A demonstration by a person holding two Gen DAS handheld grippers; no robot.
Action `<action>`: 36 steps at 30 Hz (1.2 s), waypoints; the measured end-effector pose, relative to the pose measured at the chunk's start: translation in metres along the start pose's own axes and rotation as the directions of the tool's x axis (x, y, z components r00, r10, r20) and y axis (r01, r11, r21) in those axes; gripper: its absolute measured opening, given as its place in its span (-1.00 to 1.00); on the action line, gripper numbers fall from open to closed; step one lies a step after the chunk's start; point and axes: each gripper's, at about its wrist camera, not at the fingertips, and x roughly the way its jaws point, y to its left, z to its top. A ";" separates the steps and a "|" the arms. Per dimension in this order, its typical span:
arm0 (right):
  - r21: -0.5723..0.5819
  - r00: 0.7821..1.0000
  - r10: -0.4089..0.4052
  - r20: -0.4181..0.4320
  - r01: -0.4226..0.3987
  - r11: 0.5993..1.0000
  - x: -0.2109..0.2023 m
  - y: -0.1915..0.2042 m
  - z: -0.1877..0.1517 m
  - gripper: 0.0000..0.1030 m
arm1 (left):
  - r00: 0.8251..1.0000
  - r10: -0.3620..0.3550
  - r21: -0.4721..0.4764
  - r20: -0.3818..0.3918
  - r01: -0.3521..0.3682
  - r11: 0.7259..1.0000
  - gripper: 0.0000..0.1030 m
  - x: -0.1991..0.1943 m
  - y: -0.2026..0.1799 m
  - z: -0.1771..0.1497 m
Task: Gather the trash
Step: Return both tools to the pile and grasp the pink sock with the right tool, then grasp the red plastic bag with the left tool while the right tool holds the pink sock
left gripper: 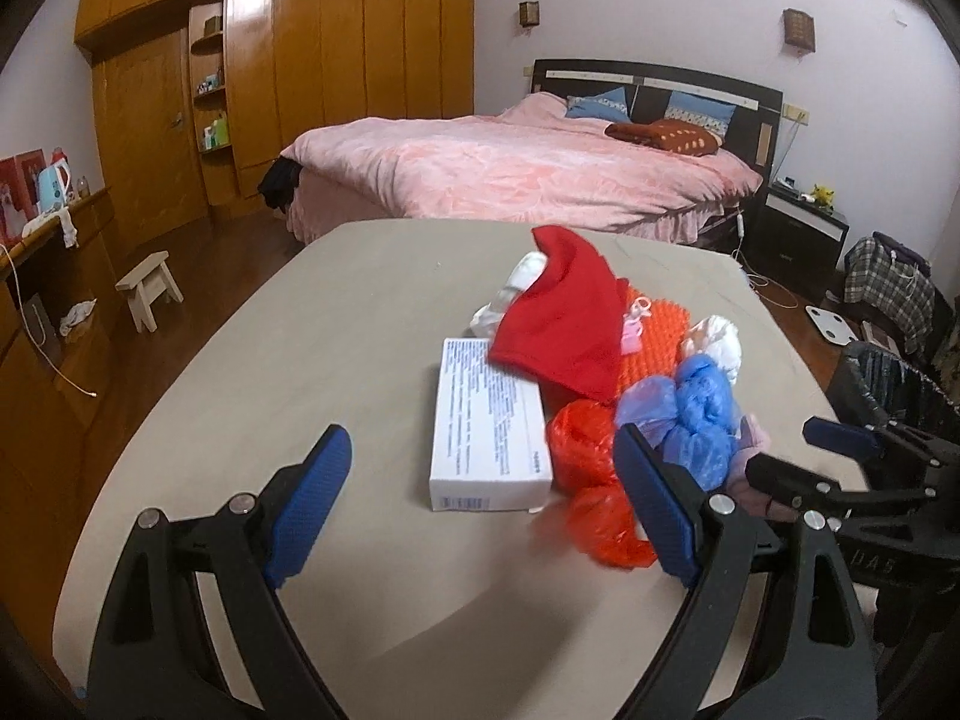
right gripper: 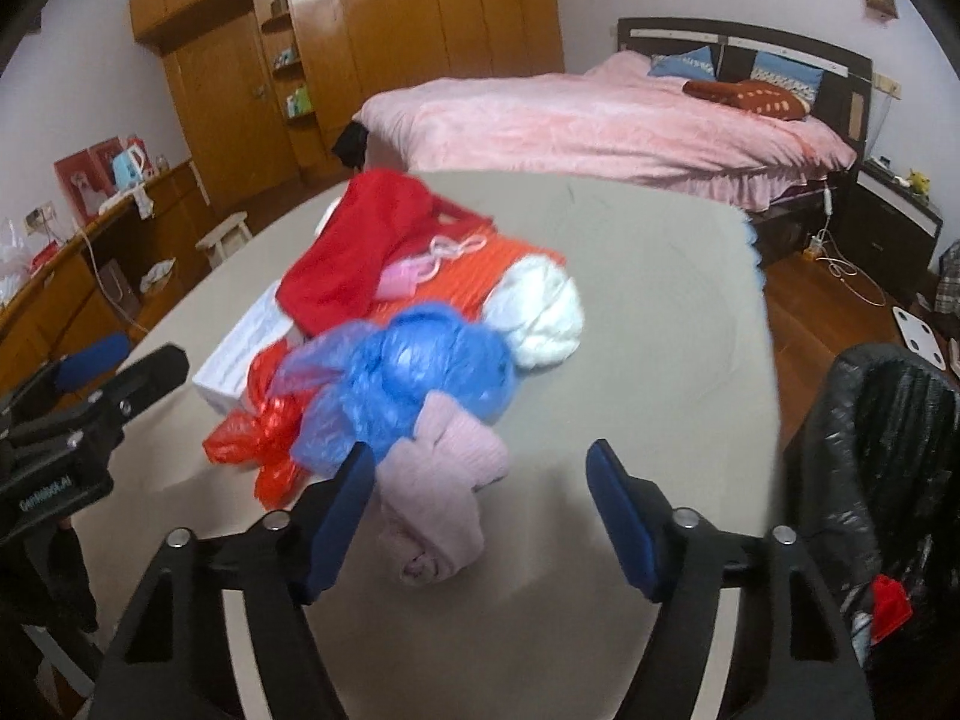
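Note:
A pile lies on the beige table (left gripper: 300, 360): a white printed box (left gripper: 486, 426), a red cloth (left gripper: 564, 324), an orange knit piece (left gripper: 654, 336), a red plastic bag (left gripper: 594, 480), a blue plastic bag (left gripper: 696, 414), a white crumpled wad (left gripper: 714, 342) and a pale pink sock (right gripper: 438, 498). My left gripper (left gripper: 480, 480) is open, low over the table, with the box between its fingers' line. My right gripper (right gripper: 480, 510) is open around the pink sock without touching it. A bin lined with a black bag (right gripper: 882, 420) stands at the table's right edge.
A bed with a pink cover (left gripper: 516, 168) stands behind the table. Wooden wardrobes (left gripper: 336, 60) line the back wall. A small stool (left gripper: 150, 288) and a sideboard (left gripper: 48, 312) are on the left. A nightstand (left gripper: 798, 228) and floor scale (left gripper: 831, 324) are on the right.

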 end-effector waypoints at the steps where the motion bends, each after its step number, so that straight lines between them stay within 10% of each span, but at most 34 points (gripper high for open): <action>1: -0.002 1.000 0.008 -0.006 -0.008 1.000 0.002 0.001 -0.001 0.30 | 1.000 -0.001 -0.002 -0.002 0.001 1.000 0.68 0.001 0.001 -0.001; 11: -0.032 0.993 0.098 -0.068 -0.101 0.994 0.003 0.014 -0.010 -0.32 | 1.000 -0.025 0.006 -0.015 0.025 1.000 0.67 0.005 -0.007 -0.005; 31: 0.035 0.999 0.019 -0.027 -0.019 0.999 -0.015 -0.025 -0.003 -0.34 | 0.991 -0.098 0.013 -0.086 0.100 0.995 0.08 0.020 -0.049 -0.016; 36: 0.037 1.000 0.019 -0.025 -0.018 0.999 -0.015 -0.025 -0.002 -0.34 | 0.985 -0.101 0.028 -0.138 0.106 0.994 -0.51 0.031 -0.056 -0.019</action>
